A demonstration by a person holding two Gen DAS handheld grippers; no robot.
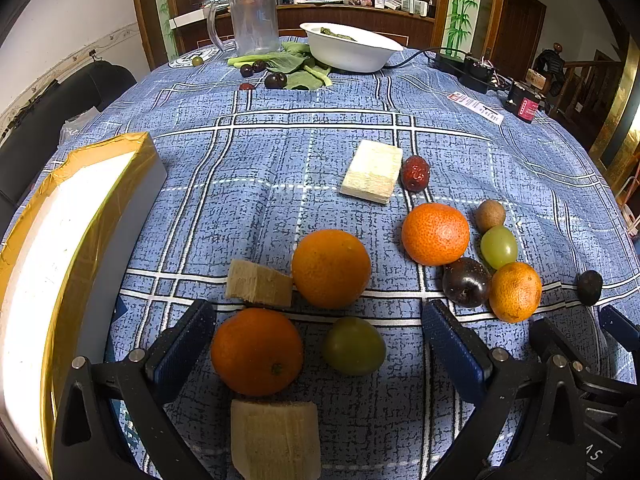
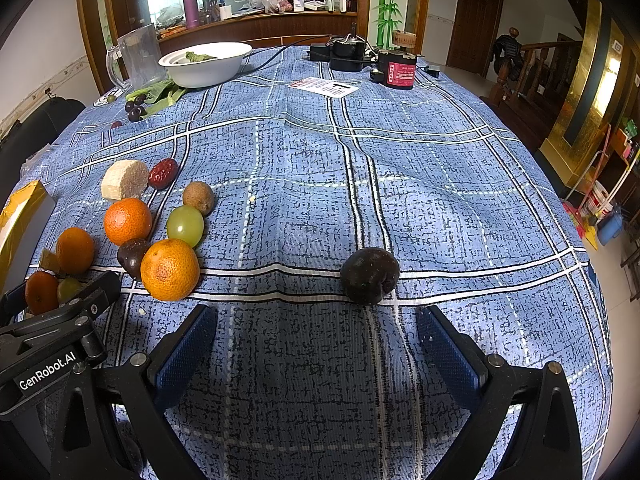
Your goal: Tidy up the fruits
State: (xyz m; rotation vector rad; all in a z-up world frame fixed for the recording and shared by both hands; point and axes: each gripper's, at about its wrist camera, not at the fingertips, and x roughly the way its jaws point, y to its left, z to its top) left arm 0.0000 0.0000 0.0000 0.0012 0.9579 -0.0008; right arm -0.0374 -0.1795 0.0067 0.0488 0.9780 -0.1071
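Observation:
My left gripper (image 1: pixel 320 340) is open and angled down over the blue checked cloth. An orange (image 1: pixel 256 352) and a green fruit (image 1: pixel 354 346) lie between its fingers, untouched. Just ahead lie another orange (image 1: pixel 330 268) and a pale cut block (image 1: pixel 259 283). To the right sits a cluster: an orange (image 1: pixel 435 234), a small orange (image 1: pixel 515 292), a dark plum (image 1: pixel 466 282), a green grape (image 1: pixel 499 247), a brown fruit (image 1: pixel 490 215) and a red date (image 1: pixel 415 173). My right gripper (image 2: pixel 316 344) is open with nothing between its fingers. A lone dark plum (image 2: pixel 370 275) lies just beyond its fingertips.
A white box edged with yellow tape (image 1: pixel 80 240) stands at the left. At the far end are a white bowl (image 1: pixel 348 50), a clear jug (image 1: pixel 254 20), leafy greens (image 1: pixel 296 66) and small dark fruits (image 1: pixel 276 80). Black electrical devices (image 2: pixel 348 54) and a card (image 2: pixel 326 87) sit far right.

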